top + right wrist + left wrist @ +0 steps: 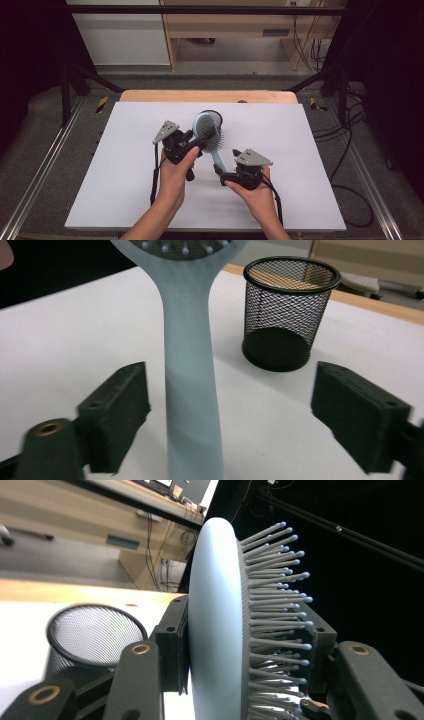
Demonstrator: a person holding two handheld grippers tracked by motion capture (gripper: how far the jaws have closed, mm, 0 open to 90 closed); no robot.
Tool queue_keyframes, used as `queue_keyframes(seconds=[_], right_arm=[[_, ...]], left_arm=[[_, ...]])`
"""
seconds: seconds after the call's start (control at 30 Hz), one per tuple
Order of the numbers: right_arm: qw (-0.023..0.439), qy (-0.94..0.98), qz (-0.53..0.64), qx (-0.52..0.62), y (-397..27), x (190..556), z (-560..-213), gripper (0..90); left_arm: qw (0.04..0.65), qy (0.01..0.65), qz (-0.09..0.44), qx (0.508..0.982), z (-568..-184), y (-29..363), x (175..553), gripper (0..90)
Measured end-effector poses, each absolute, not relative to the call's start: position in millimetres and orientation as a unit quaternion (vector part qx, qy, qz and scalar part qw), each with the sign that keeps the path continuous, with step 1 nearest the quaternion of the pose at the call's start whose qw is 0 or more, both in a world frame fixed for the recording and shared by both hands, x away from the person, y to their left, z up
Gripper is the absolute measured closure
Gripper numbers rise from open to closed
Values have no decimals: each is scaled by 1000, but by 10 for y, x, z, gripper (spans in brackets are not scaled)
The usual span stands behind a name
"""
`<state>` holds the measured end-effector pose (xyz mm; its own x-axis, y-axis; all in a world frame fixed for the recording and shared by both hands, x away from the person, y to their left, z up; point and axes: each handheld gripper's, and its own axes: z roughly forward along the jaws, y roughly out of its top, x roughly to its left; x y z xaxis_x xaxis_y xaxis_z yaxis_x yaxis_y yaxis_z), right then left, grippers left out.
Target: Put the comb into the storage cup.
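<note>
Nearest the person, the right gripper [223, 176] is held low over the white table [125, 165]; in the right gripper view its jaws are seen spread wide, standing clear of the pale blue handle of the hairbrush [192, 390] that passes between them. Just beyond, the left gripper [202, 142] is seen clamped on the round brush head [220, 630], one pad pressed against the smooth back and the other set among the bristles. The hairbrush [210, 135] is thus held raised above the table's middle. Farther off, a black mesh cup [287, 315] is shown upright on the table, apart from the brush.
</note>
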<state>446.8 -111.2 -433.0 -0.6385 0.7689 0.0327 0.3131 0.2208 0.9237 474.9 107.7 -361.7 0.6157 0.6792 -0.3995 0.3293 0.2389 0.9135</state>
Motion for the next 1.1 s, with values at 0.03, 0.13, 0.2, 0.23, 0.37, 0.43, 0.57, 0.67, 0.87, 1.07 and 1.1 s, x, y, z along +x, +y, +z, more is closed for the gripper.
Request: queue_keyframes(seconds=[0.03, 0.13, 0.2, 0.23, 0.37, 0.43, 0.57, 0.67, 0.87, 1.07, 1.1], right_arm=[[220, 748, 512, 362, -1110, 4470, -4326, 127], [203, 759, 505, 357, -1100, 4476, -4326, 72], [198, 771, 489, 357, -1115, 4478, -4334, 70], [197, 775, 483, 357, -1141, 4476, -4339, 69], [199, 778, 476, 360, -1288, 4451, -4348, 81], [211, 772, 478, 362, -1413, 4414, -4354, 78], [238, 754, 491, 366, -1629, 4337, -4371, 73], [258, 734, 506, 372, -1792, 4268, -4403, 66], [289, 706, 520, 383, -2098, 4181, -4485, 51], [306, 692, 526, 389, -2179, 4199, -4538, 47], [306, 692, 526, 388, -2178, 4198, -4541, 47]], left_arm=[[668, 417, 134, 601, -3597, 1089, 4749, 504], [670, 412, 145, 600, -3532, 1125, 4754, 504], [669, 406, 154, 603, -3487, 1142, 4757, 504], [669, 404, 157, 604, -3470, 1148, 4757, 504], [667, 396, 167, 609, -3389, 1164, 4759, 503], [666, 389, 173, 613, -3338, 1166, 4770, 503], [666, 380, 179, 616, -3252, 1159, 4790, 503], [665, 372, 184, 621, -3183, 1145, 4825, 503], [666, 367, 188, 622, -3076, 1097, 4946, 502], [666, 364, 193, 622, -2992, 1038, 5039, 502], [667, 364, 192, 621, -2982, 1029, 5052, 503]])
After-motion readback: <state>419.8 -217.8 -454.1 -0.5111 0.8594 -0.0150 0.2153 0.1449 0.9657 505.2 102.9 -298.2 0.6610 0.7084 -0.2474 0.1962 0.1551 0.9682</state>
